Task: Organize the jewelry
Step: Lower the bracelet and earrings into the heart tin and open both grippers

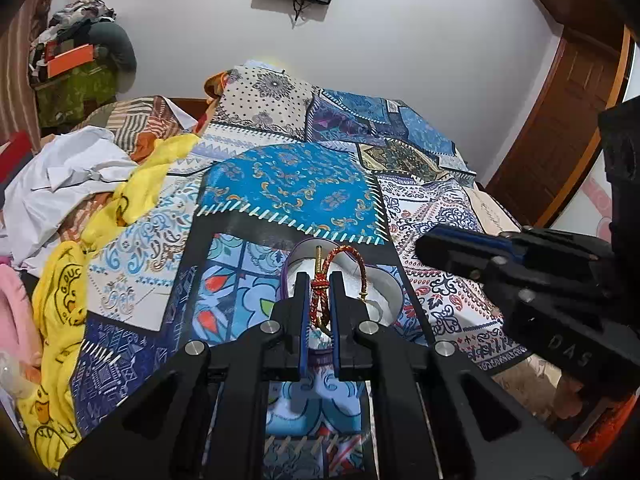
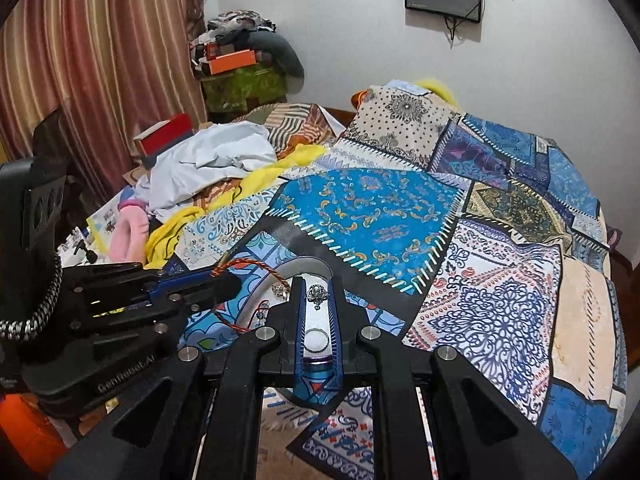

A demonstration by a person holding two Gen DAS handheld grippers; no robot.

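Note:
In the left wrist view my left gripper (image 1: 320, 282) is shut on a red and gold cord bracelet (image 1: 320, 292) and holds it over a round white jewelry box with a purple rim (image 1: 384, 284) on the patchwork bedspread. In the right wrist view the left gripper (image 2: 224, 280) holds that bracelet (image 2: 256, 264) at the box's left edge. My right gripper (image 2: 316, 284) hovers over the box (image 2: 280, 272), jaws slightly apart and empty. A silver ornate pendant (image 2: 317, 294) and a silver ring (image 2: 317, 339) lie inside, between the fingers. The right gripper also shows in the left wrist view (image 1: 436, 244).
The patchwork bedspread (image 2: 440, 220) covers the bed. White cloth (image 2: 208, 160), a yellow duck-print cloth (image 1: 64, 312) and a pink item (image 2: 128, 232) are heaped at the left. A red box (image 2: 164, 136), striped curtains and a cluttered stand lie beyond. A wooden door (image 1: 568, 120) stands at the right.

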